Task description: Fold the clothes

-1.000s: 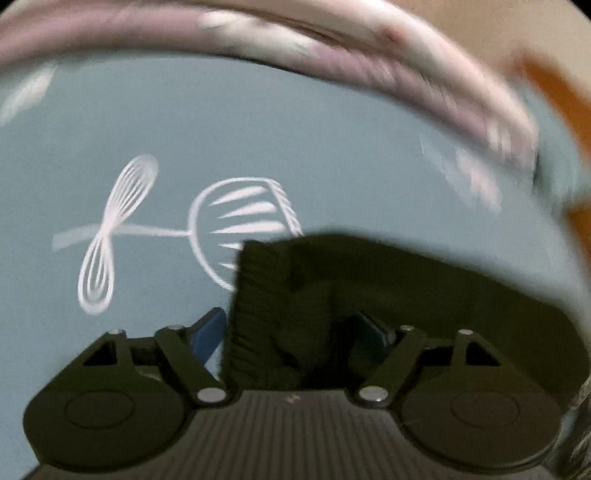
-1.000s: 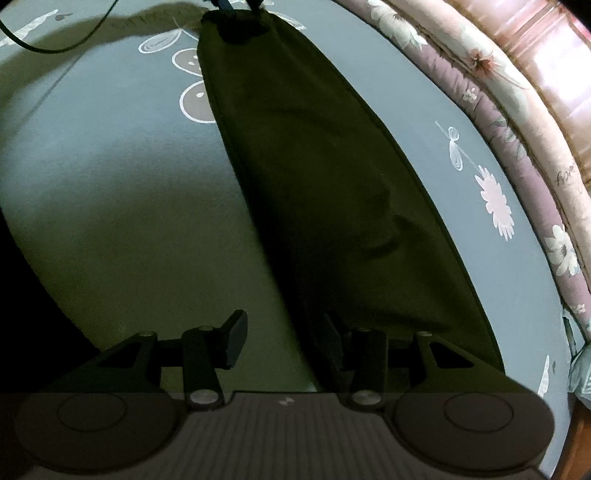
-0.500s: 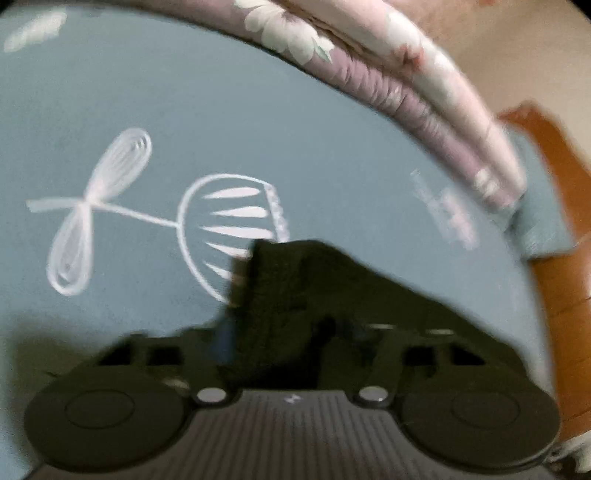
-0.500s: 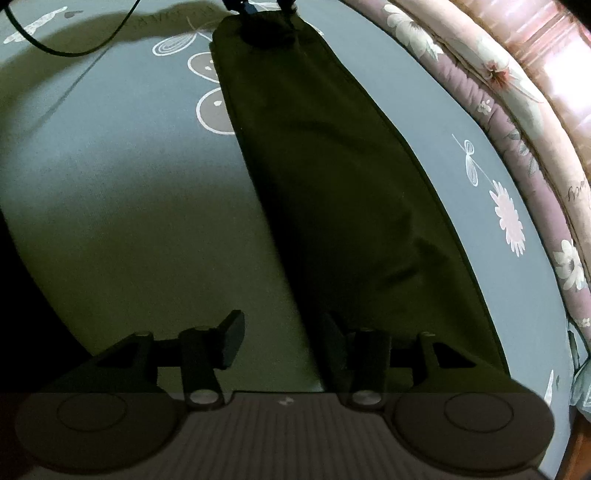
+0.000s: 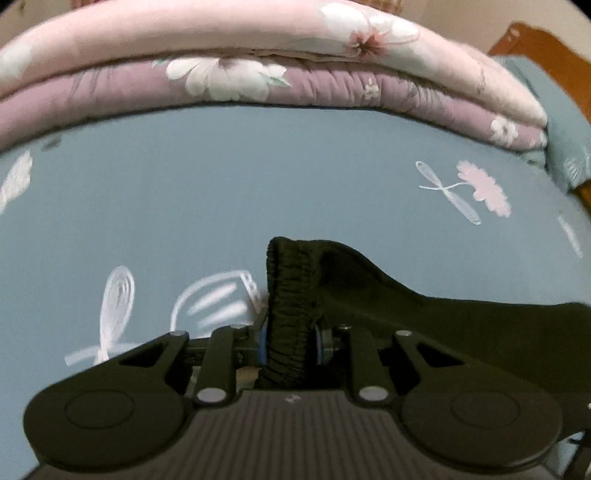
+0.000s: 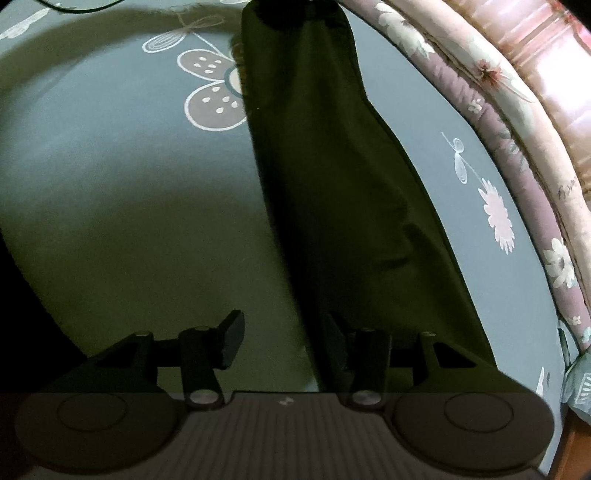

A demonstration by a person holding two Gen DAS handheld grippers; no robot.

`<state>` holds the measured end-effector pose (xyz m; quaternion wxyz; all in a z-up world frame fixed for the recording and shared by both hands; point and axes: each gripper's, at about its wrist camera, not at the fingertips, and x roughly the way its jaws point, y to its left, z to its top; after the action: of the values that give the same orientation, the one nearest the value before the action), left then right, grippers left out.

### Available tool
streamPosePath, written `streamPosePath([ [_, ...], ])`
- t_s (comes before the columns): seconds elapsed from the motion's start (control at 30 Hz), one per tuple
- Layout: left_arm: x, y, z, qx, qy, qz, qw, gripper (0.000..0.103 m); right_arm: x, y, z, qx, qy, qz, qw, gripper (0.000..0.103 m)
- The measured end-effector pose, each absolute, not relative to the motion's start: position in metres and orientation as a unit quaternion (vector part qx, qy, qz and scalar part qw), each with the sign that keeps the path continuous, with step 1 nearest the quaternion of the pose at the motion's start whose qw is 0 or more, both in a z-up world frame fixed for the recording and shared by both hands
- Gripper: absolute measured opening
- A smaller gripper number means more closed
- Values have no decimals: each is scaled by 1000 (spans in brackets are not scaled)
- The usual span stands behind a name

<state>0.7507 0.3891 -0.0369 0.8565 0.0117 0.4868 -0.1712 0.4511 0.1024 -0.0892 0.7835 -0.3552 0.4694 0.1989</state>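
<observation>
A long dark green garment lies stretched along the blue-grey bed sheet. My left gripper is shut on its ribbed elastic end and holds it raised above the sheet, the cloth trailing off to the right. At the garment's near end my right gripper stands open. Its right finger is over the cloth's left edge and its left finger over bare sheet. The garment's far end reaches the top edge of the right wrist view.
A folded pink and mauve floral quilt runs along the far side of the bed, also the quilt at the right. A teal pillow and wooden headboard sit at the right. A dark cable crosses the top left.
My left gripper went from open around the ribbed end to shut on it, then lifted it off the sheet. The right gripper stayed where it was, still open.
</observation>
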Motion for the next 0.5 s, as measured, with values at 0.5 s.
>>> streamPosePath([
  [0.5, 748, 429, -59, -80, 499, -48, 862, 59, 447, 87, -93, -334, 480, 188, 789, 58],
])
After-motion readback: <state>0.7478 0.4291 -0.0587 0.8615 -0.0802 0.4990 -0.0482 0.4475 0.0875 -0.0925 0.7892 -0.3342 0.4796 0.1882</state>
